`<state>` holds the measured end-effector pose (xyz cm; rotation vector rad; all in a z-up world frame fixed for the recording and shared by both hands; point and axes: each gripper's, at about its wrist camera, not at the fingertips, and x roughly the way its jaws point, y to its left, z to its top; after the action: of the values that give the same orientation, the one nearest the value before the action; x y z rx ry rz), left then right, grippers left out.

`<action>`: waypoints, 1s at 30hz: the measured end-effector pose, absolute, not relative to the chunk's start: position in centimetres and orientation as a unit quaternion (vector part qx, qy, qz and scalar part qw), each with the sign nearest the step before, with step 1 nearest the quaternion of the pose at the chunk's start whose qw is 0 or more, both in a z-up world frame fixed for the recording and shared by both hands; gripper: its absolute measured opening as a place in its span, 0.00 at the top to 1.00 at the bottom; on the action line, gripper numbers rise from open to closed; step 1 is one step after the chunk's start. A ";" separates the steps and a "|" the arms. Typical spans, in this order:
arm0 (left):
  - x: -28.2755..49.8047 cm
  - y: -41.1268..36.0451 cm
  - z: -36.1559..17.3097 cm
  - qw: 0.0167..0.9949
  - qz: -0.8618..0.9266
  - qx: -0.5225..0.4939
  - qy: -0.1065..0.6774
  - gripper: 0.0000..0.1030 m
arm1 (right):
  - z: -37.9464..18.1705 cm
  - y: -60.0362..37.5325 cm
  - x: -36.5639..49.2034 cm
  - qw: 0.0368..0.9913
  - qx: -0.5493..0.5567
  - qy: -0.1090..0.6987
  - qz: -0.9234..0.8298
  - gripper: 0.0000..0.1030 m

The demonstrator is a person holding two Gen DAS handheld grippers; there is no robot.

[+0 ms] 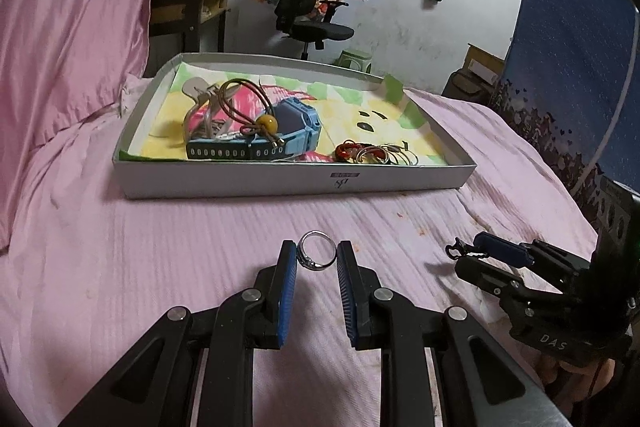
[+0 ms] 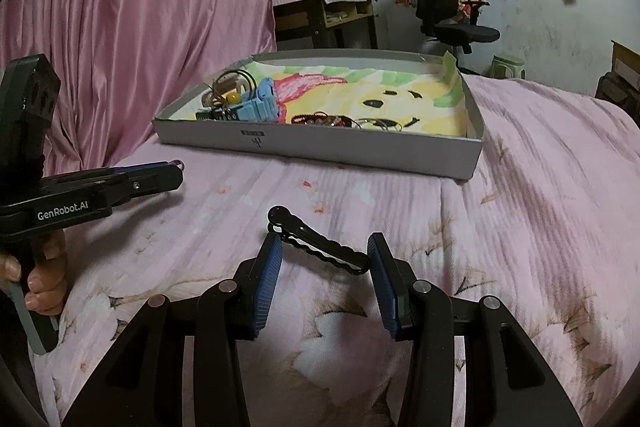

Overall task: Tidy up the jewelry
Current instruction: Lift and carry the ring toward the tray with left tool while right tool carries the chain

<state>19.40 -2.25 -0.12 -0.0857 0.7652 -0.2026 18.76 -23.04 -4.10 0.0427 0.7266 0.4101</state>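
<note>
My left gripper (image 1: 318,257) is shut on a silver ring (image 1: 317,255), held just above the pink bedspread; it also shows in the right wrist view (image 2: 176,167). My right gripper (image 2: 324,251) is shut on a black hair clip (image 2: 320,243), which lies crosswise between the blue pads; it shows in the left wrist view (image 1: 466,253) too. A white shallow box (image 1: 280,183) lined with a cartoon paper sits further back. It holds a blue watch (image 1: 256,143), a brown cord with a yellow bead (image 1: 266,125), a red bracelet (image 1: 348,151) and thin rings (image 1: 384,155).
A pink curtain (image 1: 72,27) hangs at the left. A blue panel (image 1: 576,67) stands at the right. Beyond the bed are a black office chair (image 1: 308,11), a desk (image 1: 188,11) and a wall with posters.
</note>
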 end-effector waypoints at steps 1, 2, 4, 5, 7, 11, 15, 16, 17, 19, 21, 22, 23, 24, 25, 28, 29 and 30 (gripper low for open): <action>19.3 -2.3 0.0 0.923 -0.097 -0.040 0.371 0.81 | -4.0 -23.0 18.7 0.914 0.020 0.351 0.200 0.61; 19.3 -2.2 0.1 0.924 -0.097 -0.040 0.369 0.81 | -3.9 -23.0 18.7 0.915 0.020 0.349 0.200 0.61; 19.2 -2.2 0.3 0.925 -0.095 -0.040 0.366 0.81 | -3.6 -23.1 18.6 0.916 0.021 0.344 0.203 0.61; 19.2 -2.2 0.4 0.925 -0.095 -0.040 0.365 0.81 | -3.5 -23.2 18.5 0.917 0.021 0.343 0.203 0.61; 19.1 -2.2 0.6 0.926 -0.094 -0.038 0.363 0.81 | -3.2 -23.3 18.5 0.918 0.021 0.339 0.205 0.61; 19.2 -2.4 1.2 0.929 -0.095 -0.031 0.355 0.81 | -2.7 -23.3 18.5 0.920 0.020 0.333 0.208 0.61; 19.1 -2.6 1.9 0.933 -0.098 -0.024 0.345 0.81 | -2.2 -23.3 18.7 0.921 0.023 0.326 0.210 0.61; 19.1 -2.6 2.1 0.934 -0.099 -0.022 0.342 0.81 | -2.0 -23.3 18.7 0.922 0.023 0.324 0.211 0.61; 19.1 -2.7 2.3 0.935 -0.099 -0.022 0.339 0.81 | -1.9 -23.2 18.8 0.923 0.022 0.322 0.211 0.61; 19.2 -2.6 2.6 0.937 -0.099 -0.023 0.334 0.81 | -1.7 -23.1 18.9 0.924 0.021 0.318 0.212 0.61; 19.4 -2.4 3.0 0.939 -0.097 -0.027 0.327 0.81 | -1.5 -22.9 18.9 0.925 0.020 0.314 0.212 0.61; 19.4 -2.3 3.2 0.941 -0.096 -0.028 0.324 0.81 | -1.3 -22.8 19.0 0.926 0.019 0.312 0.212 0.61; 19.5 -2.2 3.4 0.943 -0.094 -0.028 0.319 0.81 | -1.1 -22.7 19.1 0.927 0.019 0.309 0.212 0.61; 19.6 -2.0 3.7 0.944 -0.093 -0.029 0.315 0.81 | -1.0 -22.6 19.2 0.928 0.020 0.306 0.211 0.61; 19.7 -1.8 3.9 0.946 -0.091 -0.030 0.311 0.81 | -0.8 -22.6 19.3 0.929 0.021 0.303 0.211 0.61; 20.2 -1.2 4.6 0.949 -0.086 -0.036 0.301 0.81 | -0.4 -22.4 19.7 0.932 0.025 0.296 0.208 0.61; 20.4 -0.9 4.9 0.950 -0.082 -0.037 0.298 0.81 | -0.3 -22.3 19.8 0.933 0.027 0.294 0.206 0.61; 20.6 -0.8 5.0 0.951 -0.080 -0.038 0.296 0.81 | -0.1 -22.3 20.1 0.934 0.030 0.291 0.204 0.61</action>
<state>20.61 -0.77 5.01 -0.0769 0.6019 -0.1621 20.08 -22.26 -0.09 0.0610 0.5947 0.4181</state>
